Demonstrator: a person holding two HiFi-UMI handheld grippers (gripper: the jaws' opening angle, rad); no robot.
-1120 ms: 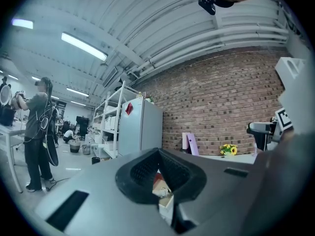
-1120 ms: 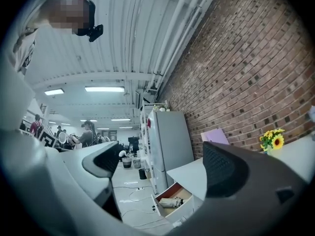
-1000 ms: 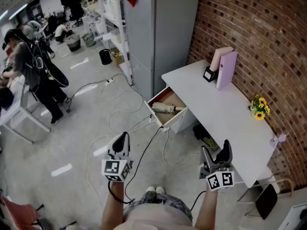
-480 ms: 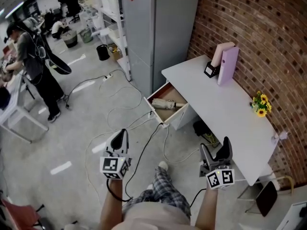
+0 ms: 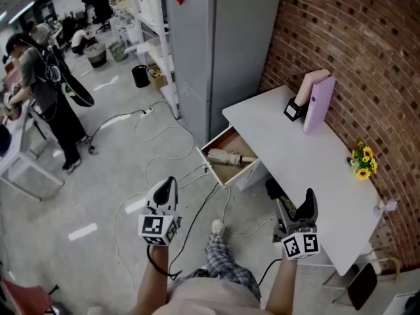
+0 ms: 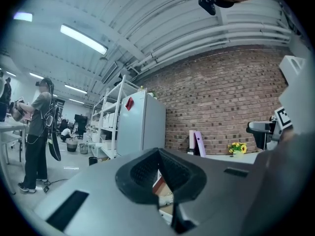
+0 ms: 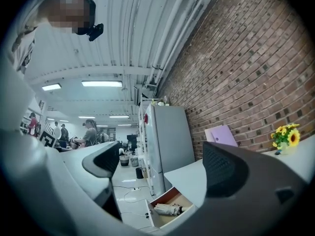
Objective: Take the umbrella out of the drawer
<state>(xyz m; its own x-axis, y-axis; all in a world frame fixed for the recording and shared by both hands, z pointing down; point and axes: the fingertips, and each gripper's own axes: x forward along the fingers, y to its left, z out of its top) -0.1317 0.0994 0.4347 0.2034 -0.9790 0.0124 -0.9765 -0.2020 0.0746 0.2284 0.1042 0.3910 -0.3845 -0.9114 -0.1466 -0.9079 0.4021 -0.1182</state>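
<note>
A beige folded umbrella (image 5: 228,156) lies in the open wooden drawer (image 5: 211,163) at the left end of the white desk (image 5: 308,166). The right gripper view shows the same umbrella (image 7: 167,209) in the drawer (image 7: 151,216), far ahead. My left gripper (image 5: 168,185) hangs over the floor, well short of the drawer, with its jaws shut on nothing (image 6: 158,154). Near the desk's front edge, my right gripper (image 5: 298,207) is open and empty, its pads wide apart (image 7: 162,166).
A tall grey fridge (image 5: 216,44) stands behind the drawer against the brick wall. A purple binder (image 5: 318,104) and yellow flowers (image 5: 363,161) are on the desk. Cables (image 5: 197,179) trail across the floor. A person (image 5: 46,90) stands far left beside shelving.
The person carrying the grippers has stepped forward, and one shoe now shows below. Drawer and desk sit lower and closer in the head view. Neither gripper has changed state.
</note>
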